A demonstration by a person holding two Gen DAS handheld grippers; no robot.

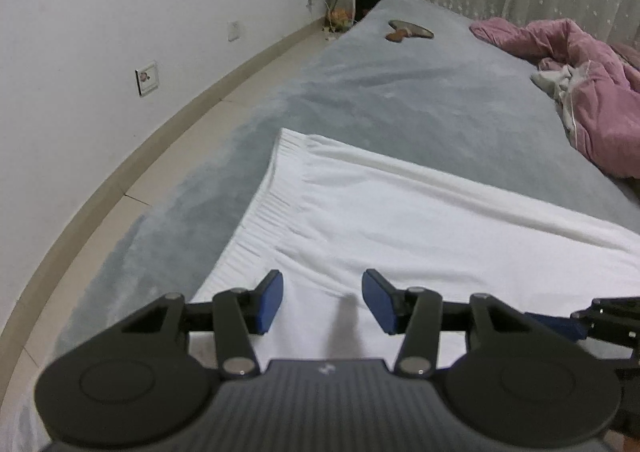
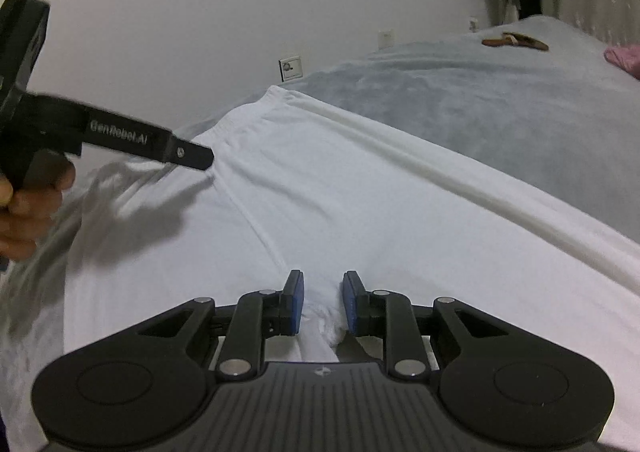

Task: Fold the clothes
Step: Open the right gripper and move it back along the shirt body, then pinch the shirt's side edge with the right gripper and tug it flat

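White trousers (image 1: 400,219) with an elastic waistband (image 1: 264,195) lie flat on a grey bed (image 1: 380,91). My left gripper (image 1: 322,302) is open and empty, hovering over the cloth near the waistband. In the right wrist view the same trousers (image 2: 340,191) fill the frame. My right gripper (image 2: 323,302) has its jaws partly closed with a bunch of white cloth between the blue pads (image 2: 297,304). The left gripper's body (image 2: 120,135), held by a hand, shows at the left of that view.
A pink quilt (image 1: 580,91) is heaped at the bed's right side. A brown object (image 1: 408,29) lies at the bed's far end. A white wall with sockets (image 1: 147,77) runs along the left, with a strip of floor (image 1: 160,155) beside the bed.
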